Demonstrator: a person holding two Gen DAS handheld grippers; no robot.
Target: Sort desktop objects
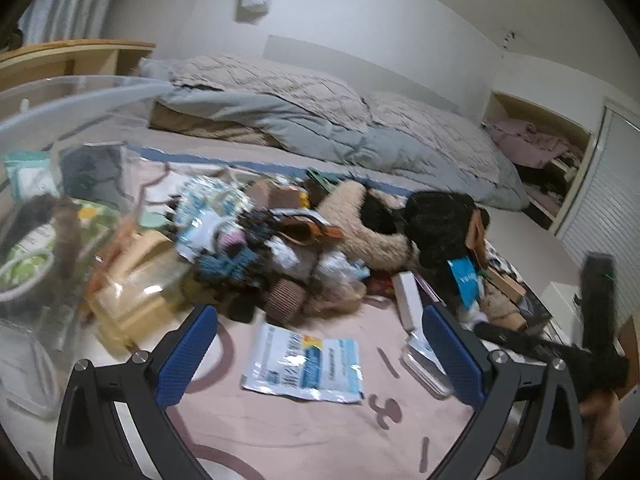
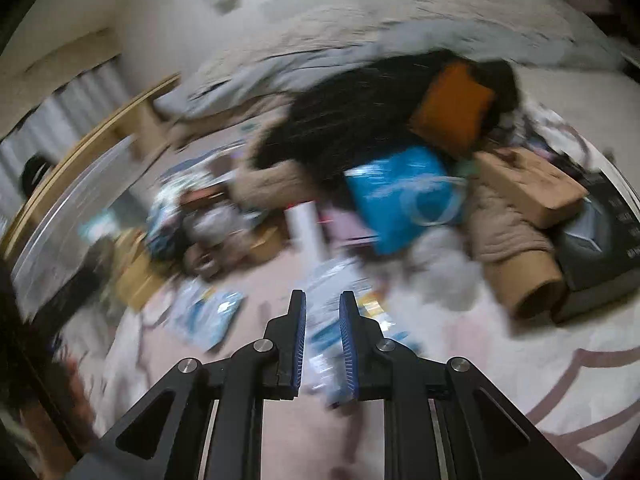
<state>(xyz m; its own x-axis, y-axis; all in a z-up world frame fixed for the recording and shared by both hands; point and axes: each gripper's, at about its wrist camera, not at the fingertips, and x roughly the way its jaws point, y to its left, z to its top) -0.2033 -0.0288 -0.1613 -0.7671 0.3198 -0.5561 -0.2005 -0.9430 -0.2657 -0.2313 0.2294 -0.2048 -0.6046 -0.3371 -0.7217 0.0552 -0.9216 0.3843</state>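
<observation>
Clutter for sorting lies in a heap on a pink rug [image 1: 304, 436], roughly mid-scene, w/ a bed [image 1: 320, 120] behind it on the far side. Nearest item in the left wrist view is a flat blue-and-white plastic packet [image 1: 304, 364], lying alone on the rug just near of the heap, between the left gripper [image 1: 318, 354]'s two fingers as seen but not touched by them. That gripper's jaws stand wide apart, nothing held. Behind the packet: a black plush toy [image 1: 436, 232] w/ a blue tag [image 1: 464, 280], a cream fluffy piece [image 1: 360, 224] touching it on the left, a ribbed brown roll [image 1: 284, 300], crumpled packets and bits too jumbled to name. Left side, a clear plastic bin [image 1: 60, 184] already has several things inside, seen through its wall. At far right of that view, the other handheld unit shows as a dark shape, blurred.

Right wrist view is badly motion-smeared. Right gripper [image 2: 322, 344] has its jaws nearly together, only a narrow gap; a pale blue-white packet shows in and below the gap, but can't tell whether it's pinched or just lying on the rug beneath. Beyond: blue bag [image 2: 400, 196], orange patch [image 2: 452, 108] on the black plush, cardboard box [image 2: 532, 188], cardboard tube [image 2: 528, 280] at right.
</observation>
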